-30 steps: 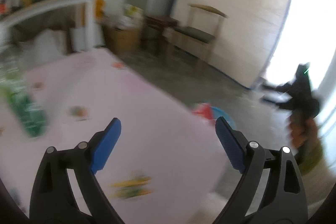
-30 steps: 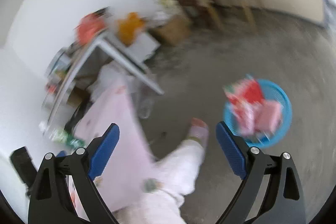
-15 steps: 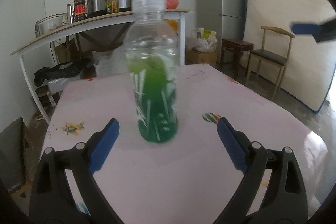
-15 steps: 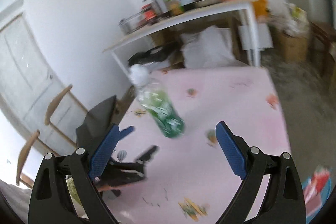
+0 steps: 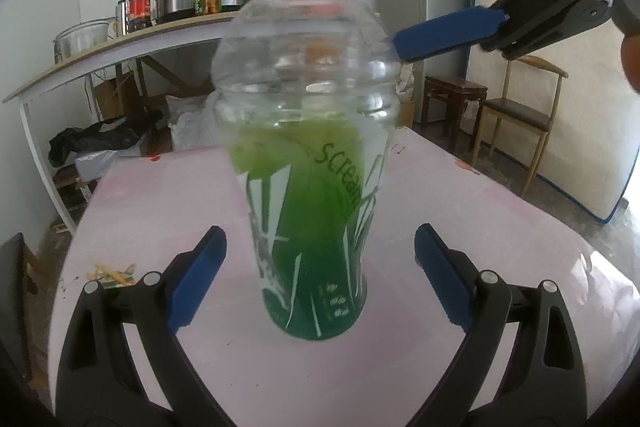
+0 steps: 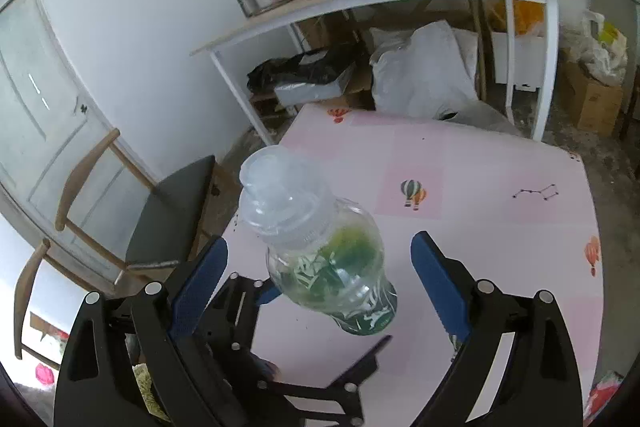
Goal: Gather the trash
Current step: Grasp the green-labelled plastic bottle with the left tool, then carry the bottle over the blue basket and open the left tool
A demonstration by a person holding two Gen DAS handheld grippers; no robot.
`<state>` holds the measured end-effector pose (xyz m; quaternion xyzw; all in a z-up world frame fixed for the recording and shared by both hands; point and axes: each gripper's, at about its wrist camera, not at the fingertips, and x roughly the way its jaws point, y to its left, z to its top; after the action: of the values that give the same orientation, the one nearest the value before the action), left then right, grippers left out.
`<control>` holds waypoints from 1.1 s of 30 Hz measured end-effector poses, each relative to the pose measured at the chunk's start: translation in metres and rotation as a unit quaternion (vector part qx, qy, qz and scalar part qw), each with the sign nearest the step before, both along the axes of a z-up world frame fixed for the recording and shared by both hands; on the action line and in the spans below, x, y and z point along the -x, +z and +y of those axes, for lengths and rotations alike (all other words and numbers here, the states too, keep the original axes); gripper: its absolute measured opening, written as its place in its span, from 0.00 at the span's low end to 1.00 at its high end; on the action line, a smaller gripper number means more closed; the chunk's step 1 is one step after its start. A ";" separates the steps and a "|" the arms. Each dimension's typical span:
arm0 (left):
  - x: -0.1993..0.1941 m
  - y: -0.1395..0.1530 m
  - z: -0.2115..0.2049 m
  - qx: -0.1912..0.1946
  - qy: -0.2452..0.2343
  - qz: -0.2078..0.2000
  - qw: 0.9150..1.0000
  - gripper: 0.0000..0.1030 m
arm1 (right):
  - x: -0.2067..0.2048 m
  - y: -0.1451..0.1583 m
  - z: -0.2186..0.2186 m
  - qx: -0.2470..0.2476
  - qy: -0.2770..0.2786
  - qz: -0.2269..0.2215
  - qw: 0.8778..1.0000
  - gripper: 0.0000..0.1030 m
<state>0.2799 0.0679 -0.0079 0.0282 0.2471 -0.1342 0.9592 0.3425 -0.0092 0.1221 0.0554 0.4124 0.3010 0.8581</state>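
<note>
Two grippers are closing in on one bottle (image 5: 308, 163), and that is my main worry. I have the left gripper (image 5: 320, 267) low on the pink table (image 5: 500, 227), its blue pads spread wide either side of the bottle's green-labelled lower body, touching nothing as far as I can tell. The right gripper (image 6: 318, 277) comes from above, equally spread, with the bottle's shoulder and cap between its fingers — no contact that I can see there either.

What could go wrong: the bottle looks empty and light, so if one pad arrives before its opposite, I judge it will skid or tip instead of being caught. It stands towards the table's near-left part, and a knock to the left could send it off the edge towards the dark chair (image 6: 176, 211) beside the table. The clear upper body is ribbed and thin; a squeeze there may crumple or squirt it out of the pads. If both grippers close together, their fingers could also clash, since the left one's frame sits right under the right one in the right wrist view.

The bottle stands upright on its base, long axis vertical, cap (image 6: 266, 167) pointing up towards the right gripper. A small yellow scrap (image 5: 114, 273) lies on the table just left of my left gripper.
</note>
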 end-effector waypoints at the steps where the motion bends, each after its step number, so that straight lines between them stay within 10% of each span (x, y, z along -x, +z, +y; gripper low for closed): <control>1: -0.002 -0.001 -0.001 0.001 -0.003 0.000 1.000 0.88 | -0.004 -0.003 0.006 0.004 0.004 0.002 1.000 0.88; 16: 0.004 0.005 -0.011 0.027 -0.016 0.007 0.999 0.58 | -0.008 -0.014 0.011 0.044 -0.030 0.022 0.998 0.68; 33: 0.105 0.026 -0.082 -0.003 -0.087 0.036 0.996 0.58 | 0.100 -0.007 -0.074 0.004 -0.100 0.036 0.994 0.68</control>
<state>0.1748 -0.0144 0.0183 0.0479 0.2789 -0.2170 0.9343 0.2423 -0.0835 0.1155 0.1040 0.4368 0.2094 0.8686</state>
